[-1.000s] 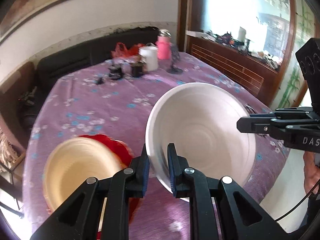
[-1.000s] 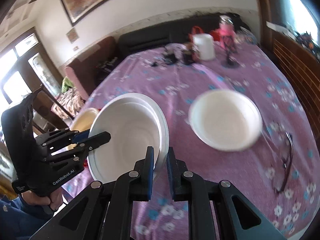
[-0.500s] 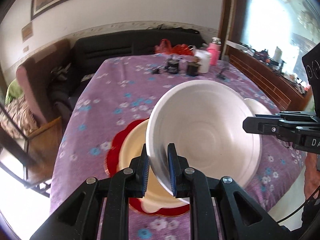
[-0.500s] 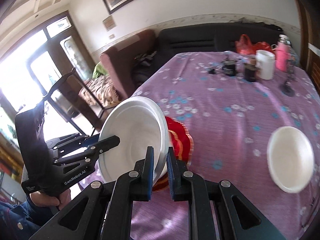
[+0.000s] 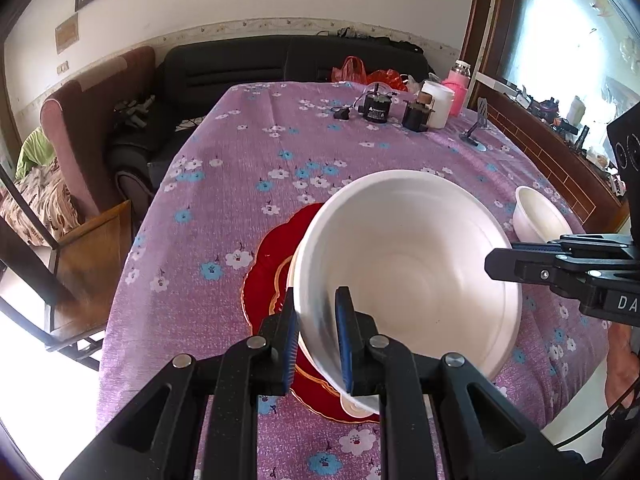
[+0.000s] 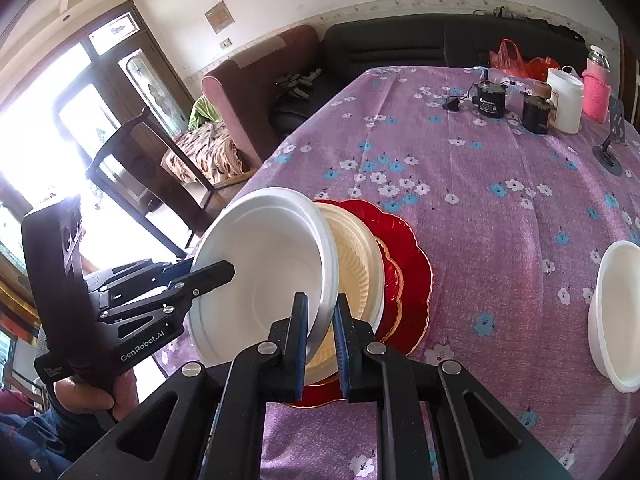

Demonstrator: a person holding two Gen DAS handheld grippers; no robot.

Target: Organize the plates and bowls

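A large white foam bowl [image 5: 408,264] is held tilted in the air by both grippers. My left gripper [image 5: 318,340] is shut on its near rim; it also shows in the right wrist view [image 6: 208,274] on the bowl's left rim. My right gripper [image 6: 322,340] is shut on the bowl's [image 6: 264,276] opposite rim; it shows in the left wrist view [image 5: 504,262]. Below the bowl a cream plate [image 6: 358,260] lies on a red scalloped plate [image 6: 408,256], also seen in the left wrist view [image 5: 272,256]. A second white bowl [image 6: 618,312] stands on the table to the right, also in the left wrist view [image 5: 540,220].
The table has a purple flowered cloth [image 5: 240,184]. At its far end stand a white mug [image 5: 438,104], a pink bottle [image 5: 458,92], dark jars [image 5: 376,110] and a red bag [image 5: 352,72]. A chair [image 6: 132,152] and armchair [image 6: 256,80] stand left of the table.
Both grippers carried the large bowl leftward over the red and cream plates and lowered it closer to them. The second white bowl stayed behind on the right.
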